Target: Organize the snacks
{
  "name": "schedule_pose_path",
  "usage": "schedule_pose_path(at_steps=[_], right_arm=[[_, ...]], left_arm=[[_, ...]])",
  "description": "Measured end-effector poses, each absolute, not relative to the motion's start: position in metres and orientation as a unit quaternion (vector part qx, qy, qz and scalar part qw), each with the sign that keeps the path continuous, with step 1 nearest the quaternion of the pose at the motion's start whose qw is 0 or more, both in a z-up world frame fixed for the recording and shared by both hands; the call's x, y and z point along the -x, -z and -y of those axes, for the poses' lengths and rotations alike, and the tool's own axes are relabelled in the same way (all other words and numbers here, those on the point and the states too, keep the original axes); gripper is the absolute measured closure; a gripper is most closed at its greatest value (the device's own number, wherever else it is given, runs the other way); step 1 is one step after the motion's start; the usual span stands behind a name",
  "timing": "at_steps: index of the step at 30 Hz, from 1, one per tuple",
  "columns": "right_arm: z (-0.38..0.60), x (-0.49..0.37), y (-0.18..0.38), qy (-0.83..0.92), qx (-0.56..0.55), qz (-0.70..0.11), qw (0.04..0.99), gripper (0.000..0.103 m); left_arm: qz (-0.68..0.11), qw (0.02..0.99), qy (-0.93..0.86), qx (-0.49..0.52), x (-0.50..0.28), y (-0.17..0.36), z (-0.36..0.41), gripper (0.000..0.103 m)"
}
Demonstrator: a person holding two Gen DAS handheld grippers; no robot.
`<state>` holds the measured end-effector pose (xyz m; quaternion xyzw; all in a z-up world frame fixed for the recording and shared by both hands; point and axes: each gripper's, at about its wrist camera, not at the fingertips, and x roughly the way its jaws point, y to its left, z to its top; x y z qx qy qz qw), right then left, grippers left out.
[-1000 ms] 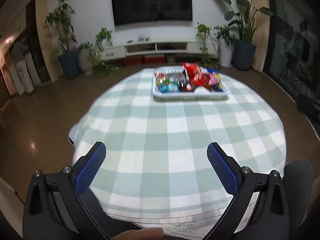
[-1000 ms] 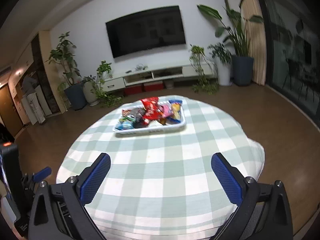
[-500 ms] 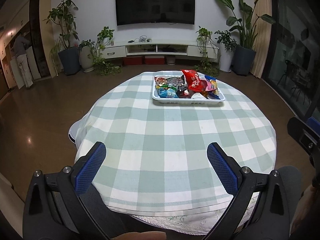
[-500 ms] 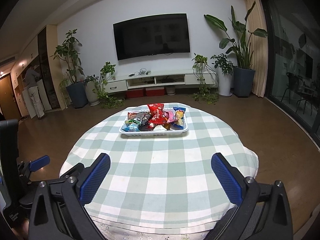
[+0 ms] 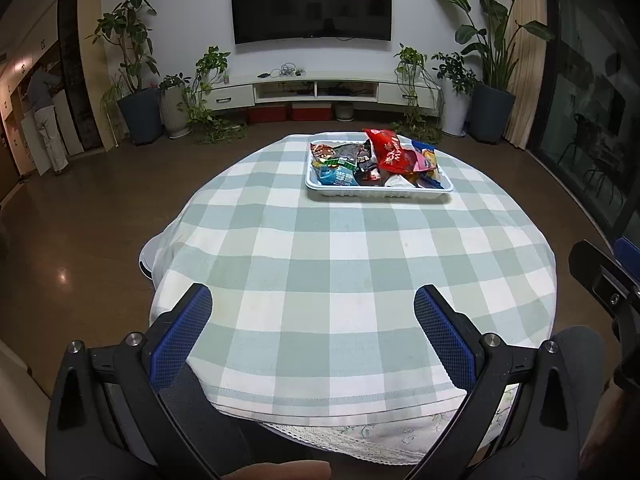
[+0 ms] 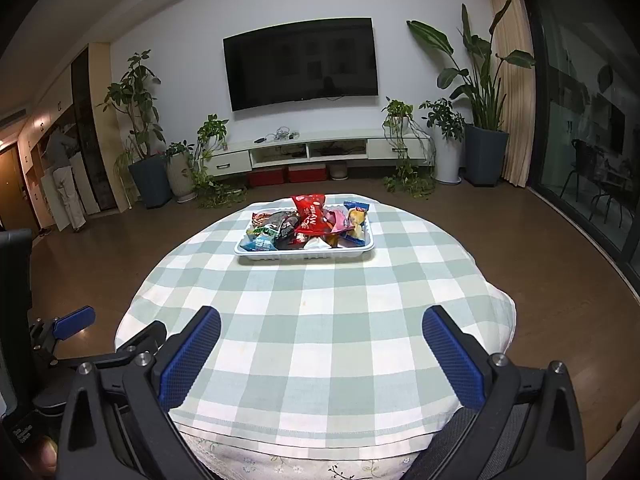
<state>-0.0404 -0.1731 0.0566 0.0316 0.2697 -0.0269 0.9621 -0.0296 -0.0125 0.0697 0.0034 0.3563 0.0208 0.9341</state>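
A white tray (image 5: 379, 193) heaped with snack packets (image 5: 344, 164) sits in the upper middle of both views, on the far side of a round surface covered by a green-and-white checked cloth (image 5: 340, 264). A red bag (image 6: 310, 216) stands tallest in the pile. The left gripper (image 5: 313, 308) fills the bottom of its frame, fingers (image 5: 182, 336) spread wide apart and empty, well short of the tray. The right gripper (image 6: 320, 332) sits likewise at the bottom of its frame, fingers (image 6: 454, 360) wide apart, holding nothing. A dark television (image 6: 301, 64) hangs on the wall behind.
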Motion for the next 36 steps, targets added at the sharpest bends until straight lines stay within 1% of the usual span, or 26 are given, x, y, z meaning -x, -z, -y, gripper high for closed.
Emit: schedule_pose_path(at_steps=[36], right_arm=[[0.1714, 0.0403, -0.054, 0.025, -0.031, -0.278, 0.96, 0.0]], left_arm=[[-0.358, 0.934, -0.021, -0.002, 0.0289, -0.0677, 0.0127, 0.001]])
